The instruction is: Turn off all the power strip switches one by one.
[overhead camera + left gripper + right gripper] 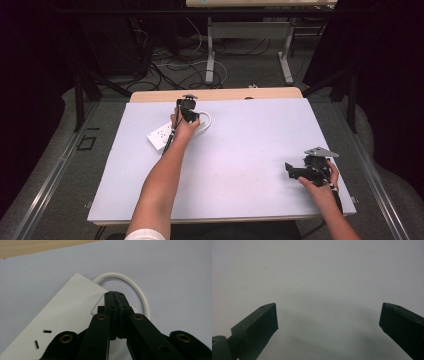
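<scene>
With its 2 jaws pressed together, the left gripper [115,293] bears down on the white power strip [67,312] at the table's [260,145] far left, seemingly working its switch, while the right gripper [328,320] waits wide open, well apart.

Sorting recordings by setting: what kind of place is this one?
Probably a lab or workshop recording bay: a table under a pale sheet, loose cables on the floor behind it, dark curtains at the sides and a second desk frame beyond.
</scene>
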A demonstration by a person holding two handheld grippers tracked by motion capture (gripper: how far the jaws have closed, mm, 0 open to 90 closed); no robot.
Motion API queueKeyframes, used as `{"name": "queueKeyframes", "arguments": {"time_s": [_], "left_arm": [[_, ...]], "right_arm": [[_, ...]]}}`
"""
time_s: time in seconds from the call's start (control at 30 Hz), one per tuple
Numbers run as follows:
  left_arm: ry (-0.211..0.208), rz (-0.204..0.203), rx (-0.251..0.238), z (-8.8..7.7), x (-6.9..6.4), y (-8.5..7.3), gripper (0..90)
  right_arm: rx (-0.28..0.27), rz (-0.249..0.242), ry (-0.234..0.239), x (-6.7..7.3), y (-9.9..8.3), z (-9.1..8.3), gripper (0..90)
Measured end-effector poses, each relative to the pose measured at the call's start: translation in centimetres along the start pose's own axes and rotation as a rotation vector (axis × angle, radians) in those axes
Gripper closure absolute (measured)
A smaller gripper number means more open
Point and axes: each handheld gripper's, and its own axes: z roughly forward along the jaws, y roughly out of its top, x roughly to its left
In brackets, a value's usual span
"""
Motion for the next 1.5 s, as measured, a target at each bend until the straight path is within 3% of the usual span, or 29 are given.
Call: {"name": "queueKeyframes", "arguments": {"time_s": [0.53, 0.67, 0.97, 1.0, 1.37, 1.5], "left_arm": [[-0.009, -0.02, 0.0, -1.7, 1.1, -0.3, 90.0], [-0.013, -0.045, -0.004, -2.3, 1.5, -0.6, 90.0], [-0.017, -0.035, 0.005, -3.7, 2.2, -1.0, 90.0], [-0.022, -0.051, 0.001, -3.8, 2.1, -1.1, 90.0], [-0.018, -0.059, 0.027, -4.5, 2.4, -1.7, 90.0], [-0.019, -0.09, 0.031, -4.8, 2.6, -1.9, 90.0]], "right_arm": [[0.001, 0.002, -0.003, 0.1, 0.1, -0.1, 1.4], [-0.002, 0.002, 0.0, 0.1, 0.1, -0.1, 1.4], [-0.006, -0.001, 0.004, 0.1, 0.1, -0.1, 1.5], [-0.006, -0.001, 0.004, 0.1, 0.1, -0.1, 1.5], [-0.007, -0.002, 0.007, 0.1, 0.2, -0.2, 1.5], [-0.009, -0.005, 0.007, 0.0, 0.2, -0.2, 1.5]]}}
